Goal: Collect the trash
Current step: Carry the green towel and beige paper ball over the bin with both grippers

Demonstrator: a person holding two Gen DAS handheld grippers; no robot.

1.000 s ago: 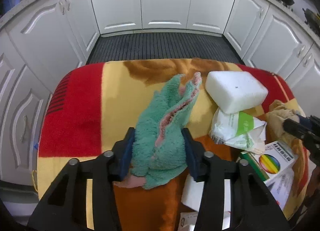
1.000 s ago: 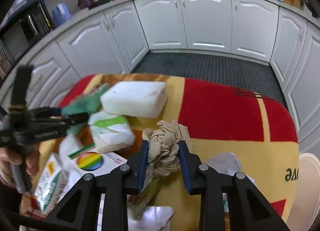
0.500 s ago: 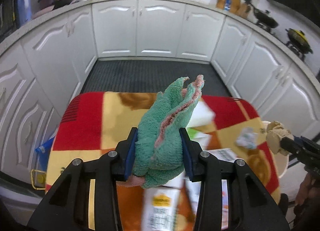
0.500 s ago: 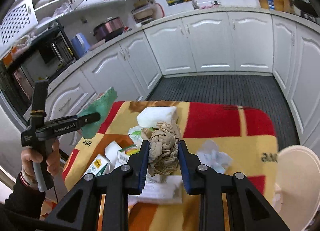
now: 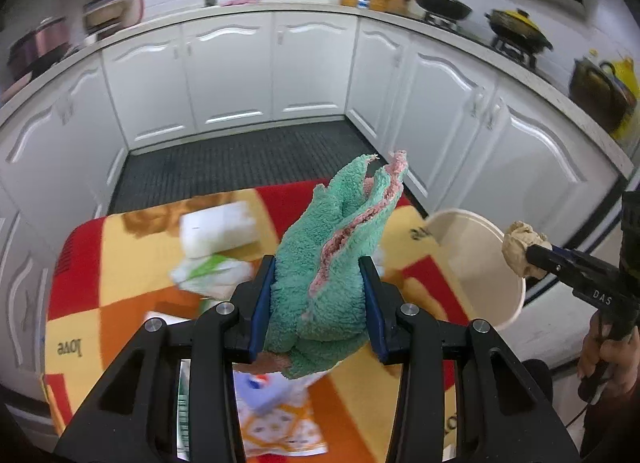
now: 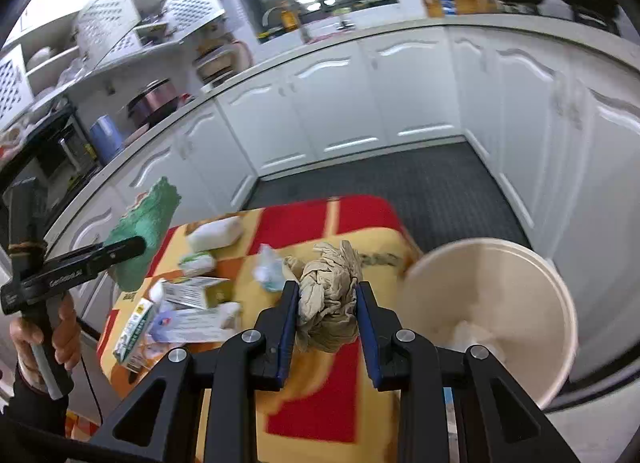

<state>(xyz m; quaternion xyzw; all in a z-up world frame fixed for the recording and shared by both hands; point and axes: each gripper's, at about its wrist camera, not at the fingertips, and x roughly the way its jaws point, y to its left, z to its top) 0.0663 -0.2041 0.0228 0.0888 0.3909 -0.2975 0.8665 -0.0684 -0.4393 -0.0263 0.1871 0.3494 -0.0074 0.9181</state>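
We've lifted both loads off the blanket (image 5: 100, 263) since a second ago. Left gripper (image 5: 320, 299) clamps the green rag (image 5: 332, 259), frame center; right gripper (image 6: 327, 313) clamps the beige wad (image 6: 328, 303), bucket (image 6: 520, 263) now lower right beyond it.

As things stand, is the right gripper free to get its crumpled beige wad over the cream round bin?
Probably yes. The right gripper grips the crumpled beige wad above the table, and the cream round bin's open mouth sits just beside it with nothing between.
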